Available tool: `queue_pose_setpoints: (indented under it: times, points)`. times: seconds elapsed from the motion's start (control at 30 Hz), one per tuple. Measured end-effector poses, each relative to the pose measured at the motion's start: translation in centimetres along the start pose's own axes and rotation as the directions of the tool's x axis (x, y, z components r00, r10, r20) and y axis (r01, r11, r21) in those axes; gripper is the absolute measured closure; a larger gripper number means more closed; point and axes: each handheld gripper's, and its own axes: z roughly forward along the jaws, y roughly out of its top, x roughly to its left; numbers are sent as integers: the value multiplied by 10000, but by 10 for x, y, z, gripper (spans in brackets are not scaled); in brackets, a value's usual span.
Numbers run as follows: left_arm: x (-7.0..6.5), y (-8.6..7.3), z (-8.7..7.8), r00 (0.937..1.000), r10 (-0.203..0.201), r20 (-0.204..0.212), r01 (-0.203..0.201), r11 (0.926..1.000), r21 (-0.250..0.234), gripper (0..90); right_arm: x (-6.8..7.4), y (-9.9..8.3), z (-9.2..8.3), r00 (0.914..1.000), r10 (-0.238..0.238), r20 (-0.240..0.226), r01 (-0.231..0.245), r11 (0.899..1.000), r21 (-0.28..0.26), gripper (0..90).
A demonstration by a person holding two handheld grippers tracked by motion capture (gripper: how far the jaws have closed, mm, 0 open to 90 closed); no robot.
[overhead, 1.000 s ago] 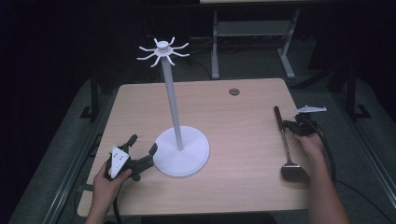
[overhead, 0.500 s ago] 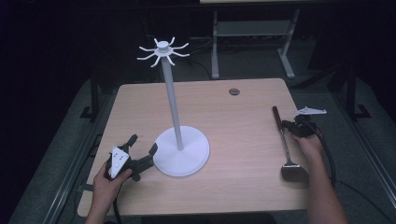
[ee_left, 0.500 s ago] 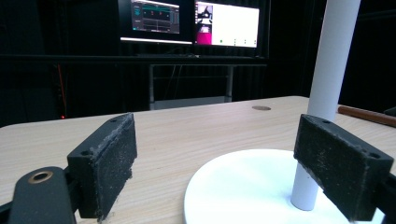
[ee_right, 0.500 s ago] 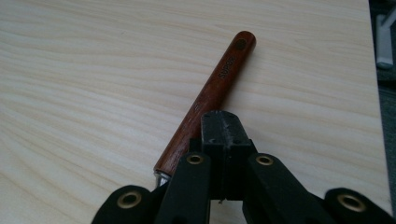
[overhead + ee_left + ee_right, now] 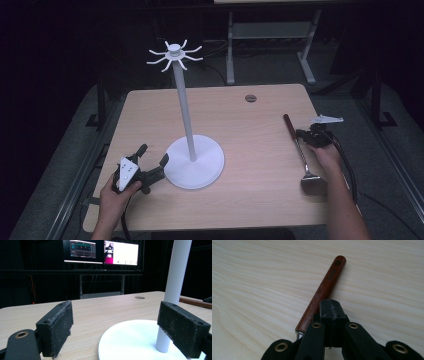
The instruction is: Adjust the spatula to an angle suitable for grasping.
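Approach stage: the right tool [image 5: 306,135], jaws fully closed and empty, rests above the wooden handle of the spatula [image 5: 298,146] lying on the bench [image 5: 260,125], so it must open before grasping; the left tool [image 5: 152,160], wide open, straddles the rack's base [image 5: 200,167].

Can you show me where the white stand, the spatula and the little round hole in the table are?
white stand [image 5: 194,162], high view, on its round base.
spatula [image 5: 288,125], high view, on its wooden handle.
round hole [image 5: 250,98], high view, on its middle.
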Motion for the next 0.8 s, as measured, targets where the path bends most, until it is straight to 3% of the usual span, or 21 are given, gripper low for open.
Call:
queue_pose_setpoints:
  times: [0.3, 0.8]
  points:
    - [0, 0, 0, 10000, -15, 5, 15, 10000, -10, 126, 6, 2, 3, 9997, -79, -241, 80, 10000, 27, 900]
    - [-1, 0, 0, 10000, -37, 21, 37, 10000, -38, 126, 26, 10, 12, 9943, -811, -697, 842, 9956, 418, 900]
